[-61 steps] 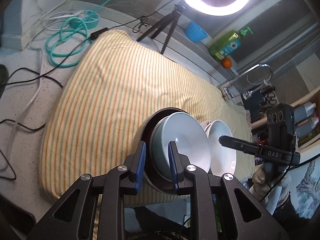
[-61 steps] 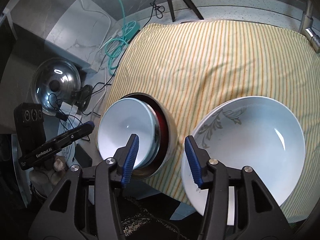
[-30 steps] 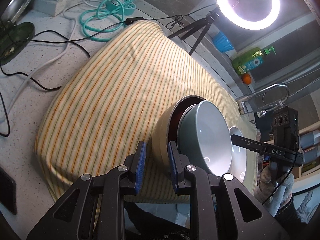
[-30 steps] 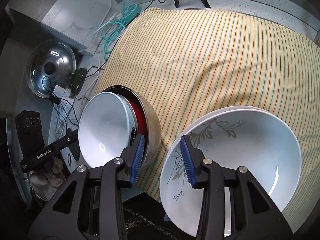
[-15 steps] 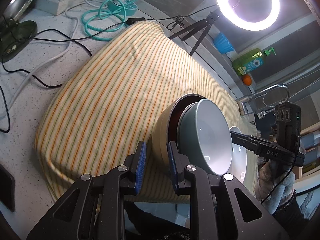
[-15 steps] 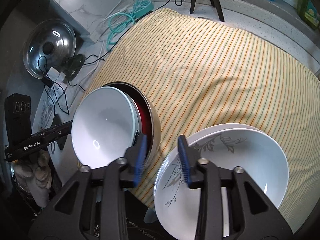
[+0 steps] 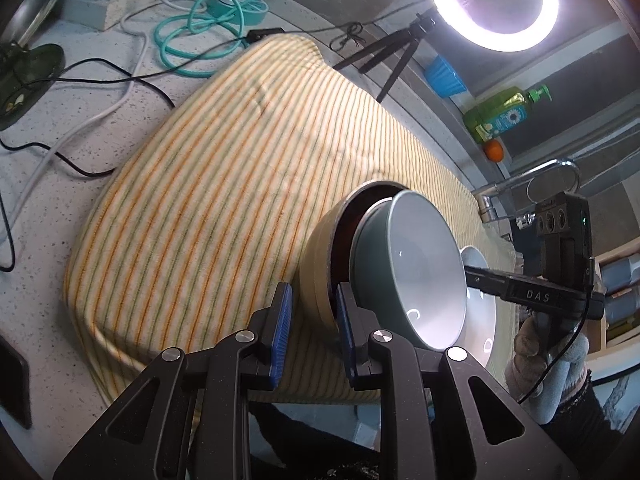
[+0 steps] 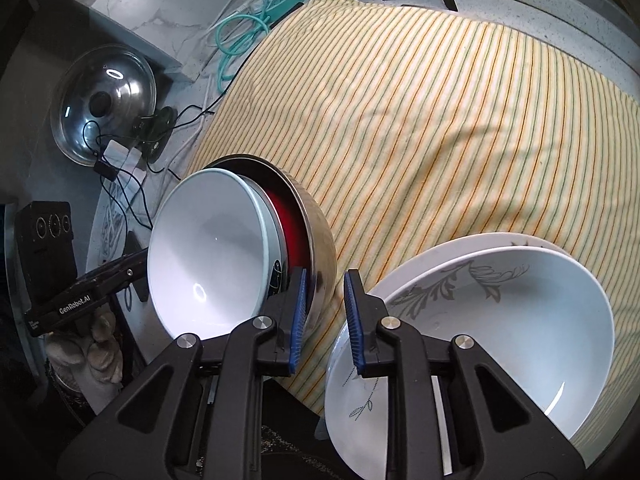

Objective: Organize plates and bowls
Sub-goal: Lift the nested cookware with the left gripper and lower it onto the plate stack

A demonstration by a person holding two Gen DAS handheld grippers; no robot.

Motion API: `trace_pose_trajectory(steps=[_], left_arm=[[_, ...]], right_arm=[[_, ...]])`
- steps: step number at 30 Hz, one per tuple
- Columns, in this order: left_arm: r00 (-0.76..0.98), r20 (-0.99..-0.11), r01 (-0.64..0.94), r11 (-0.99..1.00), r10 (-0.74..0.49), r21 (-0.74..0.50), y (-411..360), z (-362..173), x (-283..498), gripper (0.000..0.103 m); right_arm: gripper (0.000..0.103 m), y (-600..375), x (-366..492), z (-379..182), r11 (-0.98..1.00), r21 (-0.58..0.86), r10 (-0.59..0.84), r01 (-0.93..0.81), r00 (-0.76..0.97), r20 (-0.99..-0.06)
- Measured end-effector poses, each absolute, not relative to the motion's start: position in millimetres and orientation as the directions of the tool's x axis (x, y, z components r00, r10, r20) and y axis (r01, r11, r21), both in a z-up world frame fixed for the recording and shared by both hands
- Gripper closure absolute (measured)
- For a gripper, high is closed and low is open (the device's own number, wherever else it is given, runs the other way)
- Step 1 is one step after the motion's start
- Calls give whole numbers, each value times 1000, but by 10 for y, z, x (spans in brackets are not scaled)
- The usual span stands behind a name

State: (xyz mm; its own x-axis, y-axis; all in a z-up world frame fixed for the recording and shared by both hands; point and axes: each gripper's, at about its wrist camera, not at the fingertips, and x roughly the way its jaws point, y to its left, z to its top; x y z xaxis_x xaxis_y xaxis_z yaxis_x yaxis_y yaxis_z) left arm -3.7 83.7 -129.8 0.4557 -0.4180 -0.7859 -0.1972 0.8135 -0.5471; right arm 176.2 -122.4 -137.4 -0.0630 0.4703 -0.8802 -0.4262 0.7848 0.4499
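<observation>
Steel bowl (image 8: 320, 248) rim clenched by both left tool (image 7: 310, 320) and right tool (image 8: 324, 316), its jaws just closed

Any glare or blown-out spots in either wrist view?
Left wrist view: the ring light is blown out white, with small glints inside the grey-green bowl. Right wrist view: no clipping; glints on the glass pot lid and white bowl; heavy fisheye vignette on both.

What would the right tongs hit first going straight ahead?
The steel bowl: the right tongs have just been closing with its rim between them, so it likely blocks them at once.
</observation>
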Motion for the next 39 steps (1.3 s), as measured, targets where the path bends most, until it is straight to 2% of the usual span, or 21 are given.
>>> trace_pose_trajectory(steps=[4, 8, 22, 39], left_arm=[[434, -785, -197, 804, -442, -561, 789, -1371, 4, 85], [433, -784, -184, 808, -445, -560, 776, -1340, 26, 92], [435, -791, -148, 832, -430, -534, 756, -1201, 111, 92], [448, -754, 10, 847, -480, -532, 552, -777, 340, 92]], right_arm=[[84, -1223, 1764, -1382, 783, 456, 474, -423, -70, -878], [91, -1213, 1767, -1386, 775, 475, 488, -416, -82, -869], [91, -1250, 1763, -1349, 783, 499, 513, -370, -68, -856], [91, -1681, 1694, -845, 795, 523, 566, -307, 67, -822]])
